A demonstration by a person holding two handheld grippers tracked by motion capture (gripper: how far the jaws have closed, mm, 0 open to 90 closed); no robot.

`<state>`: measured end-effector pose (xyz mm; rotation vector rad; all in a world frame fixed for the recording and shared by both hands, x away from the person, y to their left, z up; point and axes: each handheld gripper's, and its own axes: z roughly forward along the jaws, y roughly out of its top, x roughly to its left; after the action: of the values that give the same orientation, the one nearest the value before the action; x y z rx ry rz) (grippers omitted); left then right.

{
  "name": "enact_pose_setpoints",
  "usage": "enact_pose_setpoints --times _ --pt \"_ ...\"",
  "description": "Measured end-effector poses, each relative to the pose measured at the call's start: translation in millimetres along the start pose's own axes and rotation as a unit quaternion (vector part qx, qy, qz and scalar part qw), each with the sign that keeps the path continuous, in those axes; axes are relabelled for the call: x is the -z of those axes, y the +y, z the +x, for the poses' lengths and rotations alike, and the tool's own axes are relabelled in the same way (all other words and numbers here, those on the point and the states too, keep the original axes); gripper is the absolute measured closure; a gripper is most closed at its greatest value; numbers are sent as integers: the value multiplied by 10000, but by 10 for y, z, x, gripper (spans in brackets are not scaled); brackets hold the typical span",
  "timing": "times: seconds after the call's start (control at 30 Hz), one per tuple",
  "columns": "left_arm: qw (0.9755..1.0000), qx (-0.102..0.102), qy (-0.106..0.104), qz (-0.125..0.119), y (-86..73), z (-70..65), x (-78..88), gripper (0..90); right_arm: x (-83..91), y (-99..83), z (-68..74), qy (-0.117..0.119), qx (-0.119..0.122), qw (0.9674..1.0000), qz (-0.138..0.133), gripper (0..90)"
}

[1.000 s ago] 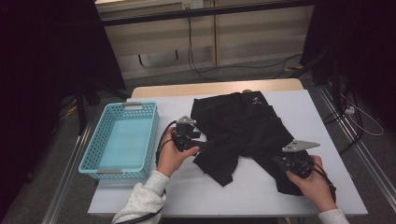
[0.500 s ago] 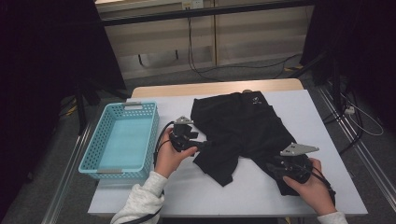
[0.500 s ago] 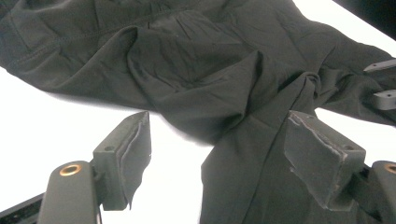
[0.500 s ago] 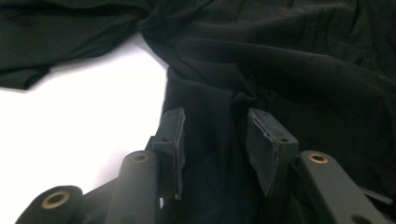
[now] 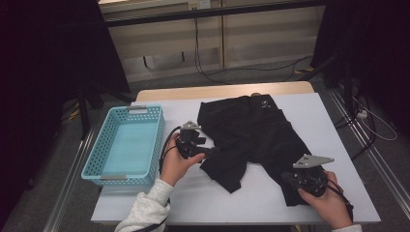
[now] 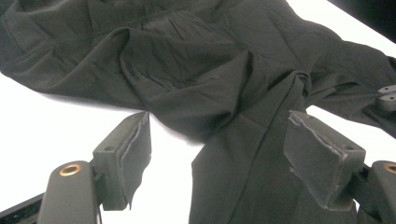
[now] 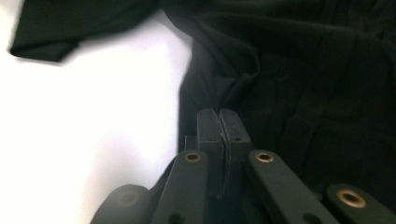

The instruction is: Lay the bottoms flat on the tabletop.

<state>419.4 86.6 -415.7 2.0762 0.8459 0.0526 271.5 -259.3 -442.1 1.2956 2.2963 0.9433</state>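
Black shorts [image 5: 256,130] lie spread on the white table [image 5: 333,121], waistband at the far side. My left gripper [image 5: 212,151] is open at the hem of the left leg. In the left gripper view the shorts [image 6: 219,74] run between the two grey pads [image 6: 317,158] of that gripper [image 6: 224,154], and the pads do not press on them. My right gripper [image 5: 286,177] is at the hem of the right leg. Its jaws have just been closing. In the right gripper view they [image 7: 219,122] meet on the edge of the shorts [image 7: 303,84], whose creases run to the tips.
A light blue plastic basket [image 5: 126,110] stands empty on the table's left side, just beyond my left hand. White tabletop shows in front of the shorts and to their right. Cables lie on the floor behind the table.
My right gripper has shifted slightly toward the table's near edge at the right leg hem. The left gripper and the basket have not moved.
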Motion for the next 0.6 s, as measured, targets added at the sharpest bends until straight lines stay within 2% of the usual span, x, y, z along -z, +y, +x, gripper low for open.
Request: enact_pose_setpoints --times 0.1,0.17,0.27,0.3,0.37,0.43,0.53,0.6 --pt "10000 -14 -4 27 -11 -28 -8 238 20 12 85 70 90 9999 -15 886" --pt "10000 -32 -3 59 -22 -38 -5 238 3 -4 169 172 255 9995 92 877" --pt "10000 -16 36 67 -43 -39 2 238 -49 -25 301 335 466 9980 251 811" --pt "10000 -2 -9 68 -52 -34 6 238 -63 -21 332 353 524 9976 293 803" --pt "9999 -33 13 112 -71 -25 9 238 -68 10 368 389 607 9971 243 744" --pt "9999 -45 38 159 -97 -8 -6 241 -53 56 374 284 635 9975 108 668" --pt "9997 -34 90 217 -130 42 -34 245 -64 124 343 149 562 9982 -124 550" --pt "9996 -44 108 260 -149 79 -44 253 -100 175 323 124 509 9984 -232 515"
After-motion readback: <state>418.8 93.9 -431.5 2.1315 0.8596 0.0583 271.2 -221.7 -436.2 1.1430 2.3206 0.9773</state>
